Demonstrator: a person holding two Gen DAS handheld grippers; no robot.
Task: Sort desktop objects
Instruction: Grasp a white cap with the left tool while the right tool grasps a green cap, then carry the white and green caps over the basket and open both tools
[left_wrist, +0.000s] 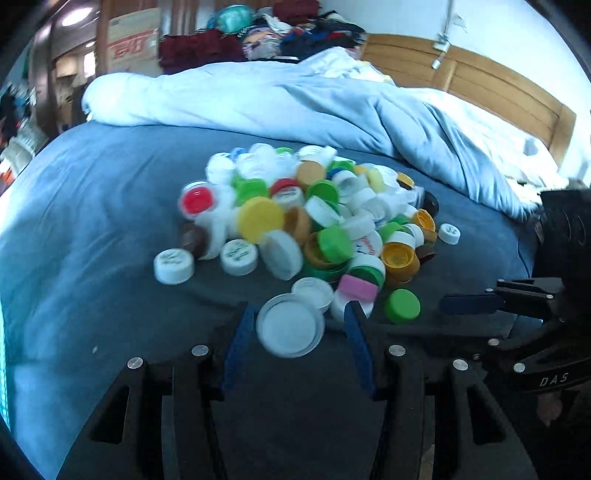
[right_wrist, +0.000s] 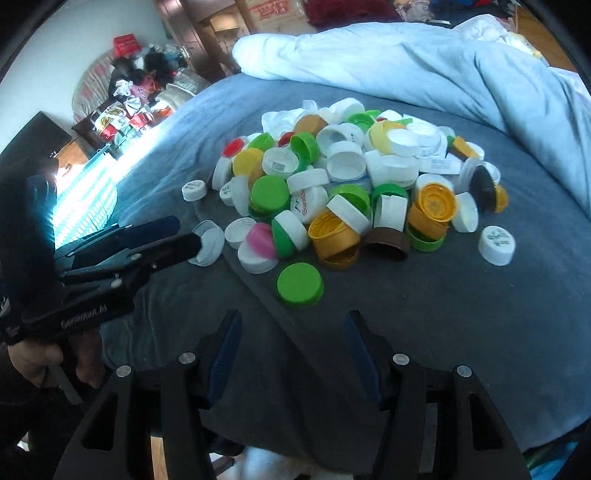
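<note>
We cannot read the small print on the white caps (right_wrist: 496, 245), many caps at the bottom of the pile (left_wrist: 314, 218) lie buried under others, the left gripper (right_wrist: 197, 243) covers part of a clear lid (right_wrist: 208, 243), and the clutter (left_wrist: 280, 29) behind the duvet (left_wrist: 295, 99) is blurred.

Cool bluish daylight, moderate brightness. Blown-out glare at window (right_wrist: 79, 192) in right wrist view; bright wall (left_wrist: 517, 40) in left. Soft motion blur on bottle caps (left_wrist: 310, 221) in left view. Strong fisheye bending, dark vignette at corners. Near foreground dim, shadowed.
</note>
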